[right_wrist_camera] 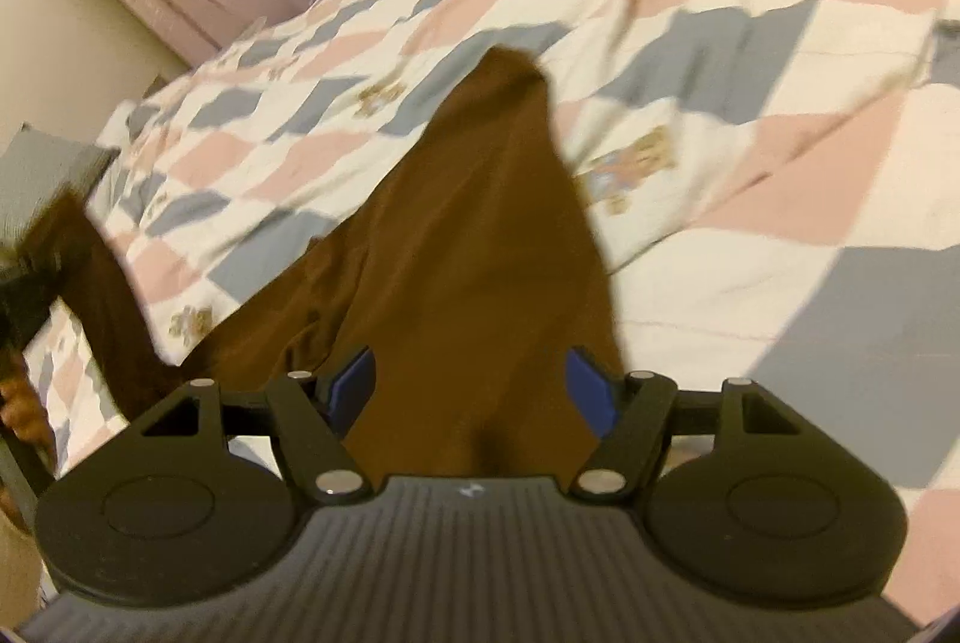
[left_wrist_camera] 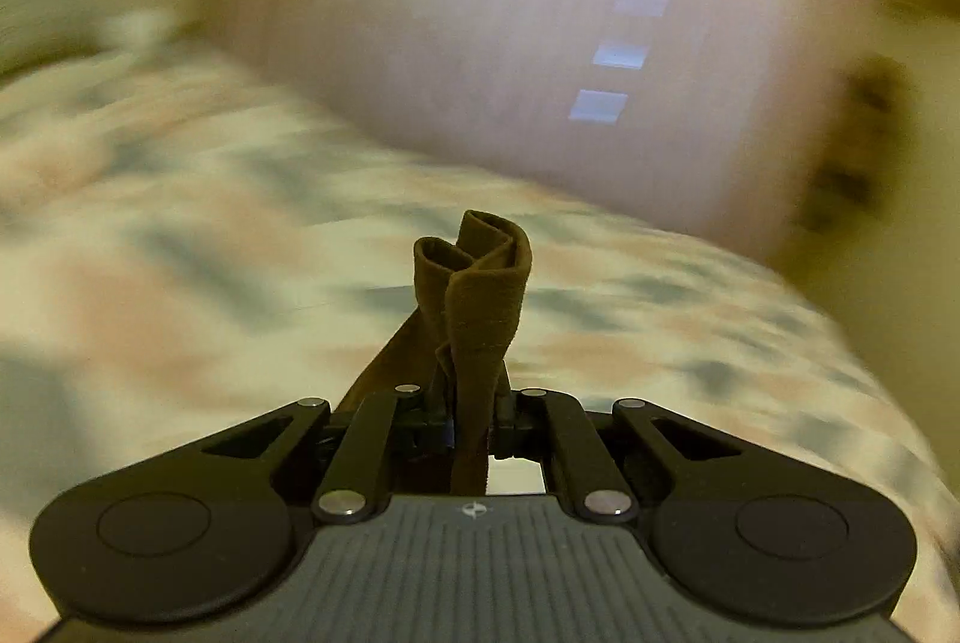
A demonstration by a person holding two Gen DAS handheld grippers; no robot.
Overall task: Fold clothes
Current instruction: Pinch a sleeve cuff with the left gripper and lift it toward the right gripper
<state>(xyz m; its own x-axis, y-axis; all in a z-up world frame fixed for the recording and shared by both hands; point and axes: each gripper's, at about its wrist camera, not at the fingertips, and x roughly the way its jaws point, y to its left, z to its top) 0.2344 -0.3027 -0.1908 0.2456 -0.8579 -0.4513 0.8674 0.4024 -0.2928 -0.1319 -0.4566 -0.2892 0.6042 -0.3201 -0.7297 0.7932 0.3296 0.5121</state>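
While the cloth hangs between both tools, fold with care.
Bed: checked quilt (right_wrist_camera: 750, 150) lies under everything.
Garment: brown garment (right_wrist_camera: 468, 235) draped above the quilt, lifted at two places.
Right gripper (right_wrist_camera: 471, 391): jaws apart, cloth between, not pinched.
Left gripper (left_wrist_camera: 474, 403): clamped on a bunched hem; advice, close the right first.

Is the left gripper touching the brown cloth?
Touching. The left wrist view shows the left gripper shut on a bunched fold of the brown cloth, which sticks up from between its closed fingers above the checkered blanket.
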